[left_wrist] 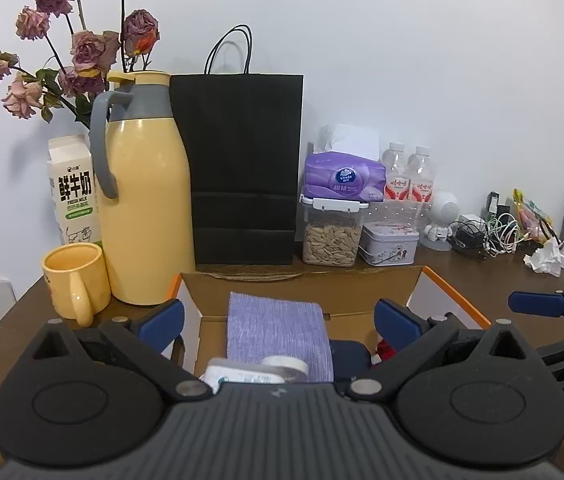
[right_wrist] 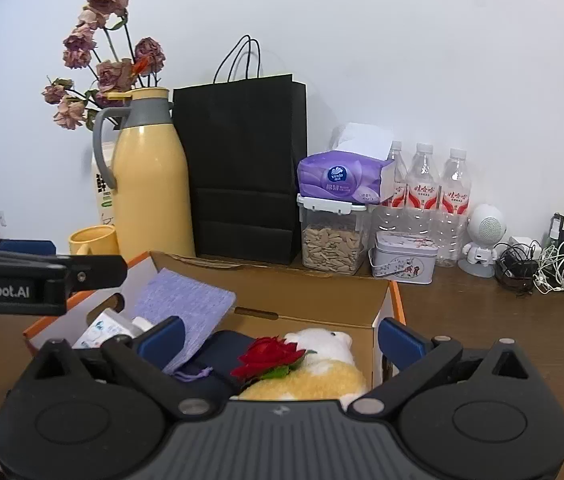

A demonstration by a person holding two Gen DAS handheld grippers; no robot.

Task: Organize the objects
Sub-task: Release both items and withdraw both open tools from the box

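An open cardboard box (left_wrist: pixel 301 292) (right_wrist: pixel 313 300) with orange edges sits on the brown table. Inside lie a purple cloth (left_wrist: pixel 278 332) (right_wrist: pixel 186 312), a white packet (left_wrist: pixel 242 374) (right_wrist: pixel 98 330), a dark blue item (right_wrist: pixel 222 352), a red rose (right_wrist: pixel 268 356) and a white-and-yellow plush toy (right_wrist: pixel 321 368). My left gripper (left_wrist: pixel 278 320) is open and empty above the box's left part. My right gripper (right_wrist: pixel 282 338) is open and empty above the box's right part. The left gripper shows at the left of the right wrist view (right_wrist: pixel 42 276).
Behind the box stand a yellow thermos (left_wrist: pixel 142 200), yellow mug (left_wrist: pixel 76 280), milk carton (left_wrist: pixel 72 188), black paper bag (left_wrist: pixel 242 168), seed jar (left_wrist: pixel 331 232) with a tissue pack (left_wrist: pixel 343 176), tin (left_wrist: pixel 389 242), water bottles (right_wrist: pixel 421 192), white speaker figure (right_wrist: pixel 483 240) and cables (right_wrist: pixel 541 268).
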